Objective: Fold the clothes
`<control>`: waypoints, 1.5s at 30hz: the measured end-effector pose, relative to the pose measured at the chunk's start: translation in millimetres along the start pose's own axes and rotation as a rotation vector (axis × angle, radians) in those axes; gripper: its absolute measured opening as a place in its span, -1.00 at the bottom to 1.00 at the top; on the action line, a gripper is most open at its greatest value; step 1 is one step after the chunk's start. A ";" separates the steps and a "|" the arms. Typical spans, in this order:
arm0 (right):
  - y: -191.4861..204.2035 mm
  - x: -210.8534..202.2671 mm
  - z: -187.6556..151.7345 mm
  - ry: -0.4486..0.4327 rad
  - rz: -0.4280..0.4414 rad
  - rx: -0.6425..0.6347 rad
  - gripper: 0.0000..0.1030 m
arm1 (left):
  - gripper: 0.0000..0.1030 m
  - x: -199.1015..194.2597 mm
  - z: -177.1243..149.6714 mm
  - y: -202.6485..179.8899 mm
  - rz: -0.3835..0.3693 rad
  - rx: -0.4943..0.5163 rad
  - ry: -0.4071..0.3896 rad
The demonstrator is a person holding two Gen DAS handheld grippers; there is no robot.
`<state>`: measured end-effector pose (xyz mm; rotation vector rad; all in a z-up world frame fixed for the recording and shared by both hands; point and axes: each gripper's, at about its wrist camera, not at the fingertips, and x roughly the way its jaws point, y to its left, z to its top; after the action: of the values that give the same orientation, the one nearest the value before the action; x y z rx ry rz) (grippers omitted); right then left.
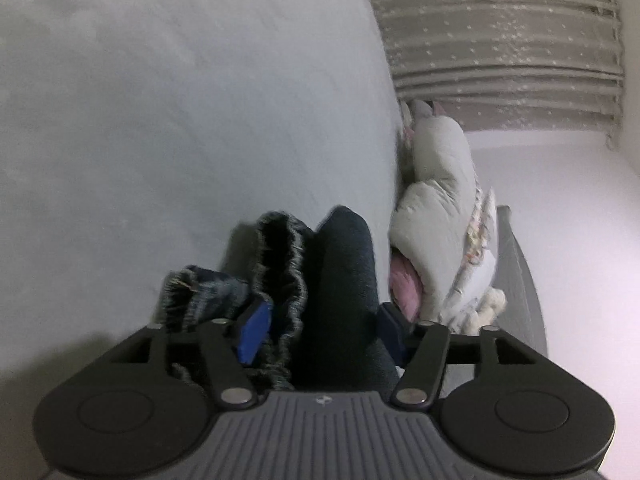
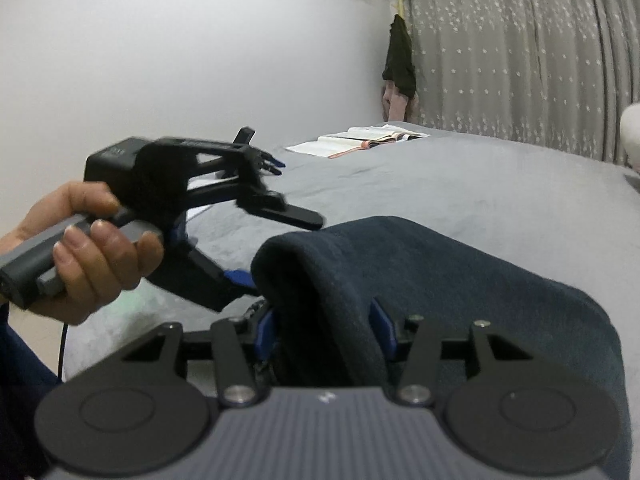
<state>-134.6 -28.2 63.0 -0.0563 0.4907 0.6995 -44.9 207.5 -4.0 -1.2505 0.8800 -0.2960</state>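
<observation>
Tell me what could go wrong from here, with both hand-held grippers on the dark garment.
1. The left hand-held gripper straddles a thick bunch of the dark garment; loose layers could slip out.
2. The right hand-held gripper grips close by, so the two could collide.
3. The frayed hem could snag.

I'm looking across a bed point(image 2: 480, 184) under a grey cover, with a plain white wall point(image 2: 180, 52) behind it and a grey star-dotted curtain point(image 2: 520, 60) running along the far side. An open book point(image 2: 360, 138) lies on the far end of the bed, and where wall meets curtain a dark cloth point(image 2: 399, 60) hangs over something pink. From my left camera I've got a heap of pale bedding point(image 1: 444, 208) bunched beside the bed, the light flat and dim.
</observation>
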 end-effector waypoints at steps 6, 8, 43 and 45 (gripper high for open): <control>-6.7 -9.3 -5.1 -0.012 0.030 0.116 -0.11 | 0.44 20.7 -7.1 -0.2 -0.030 0.008 0.053; -16.7 -12.2 -4.1 -0.019 0.048 0.181 -0.12 | 0.55 27.6 -8.3 0.5 -0.031 0.001 0.056; -16.6 -97.5 13.2 -0.062 0.075 0.109 -0.48 | -0.77 -12.5 -43.0 -34.2 -0.062 0.236 0.081; -4.9 -98.5 13.4 -0.017 0.090 0.044 -0.48 | -0.76 -23.9 -50.5 -18.0 -0.019 0.252 0.099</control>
<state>-190.7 -88.6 118.8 0.0129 0.4940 0.7761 -92.0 181.7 19.7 -1.0176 0.8866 -0.4725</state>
